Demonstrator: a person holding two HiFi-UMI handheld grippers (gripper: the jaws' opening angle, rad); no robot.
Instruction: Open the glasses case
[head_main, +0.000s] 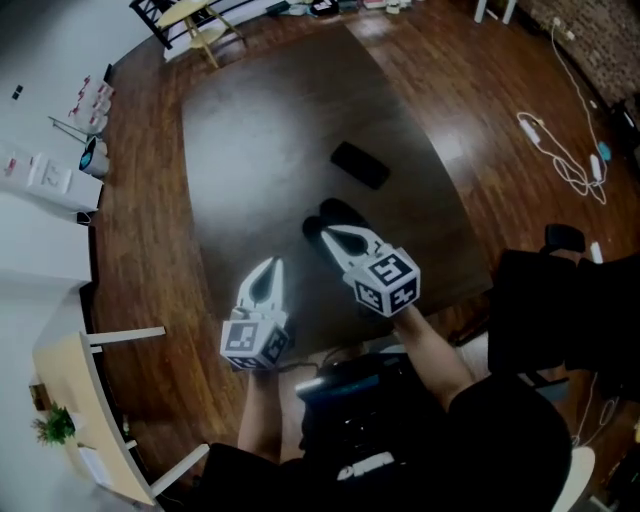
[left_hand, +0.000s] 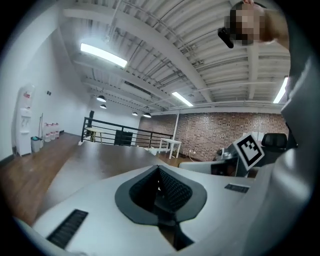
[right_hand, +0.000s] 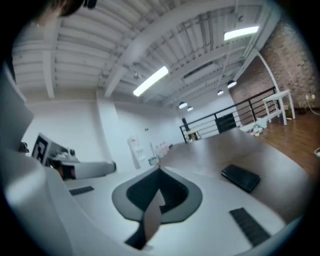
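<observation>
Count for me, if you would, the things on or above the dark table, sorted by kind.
Grippers: 2, the left gripper and the right gripper, both shut and empty above the table
Glasses case: 1, black, closed, lying flat
Total: 3
I left out the dark patch under the right gripper, since I cannot tell whether it is a shadow or a thing.

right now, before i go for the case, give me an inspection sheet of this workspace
surface: dark glossy table
job's things: black case, lying flat, looks shut, apart from both grippers
clutter: nothing seen
grippers: left gripper shut, empty; right gripper shut, empty, nearer the case
cables: white cables on the floor, right of the table
surroundings: wood floor, brick wall, white desk with plant
</observation>
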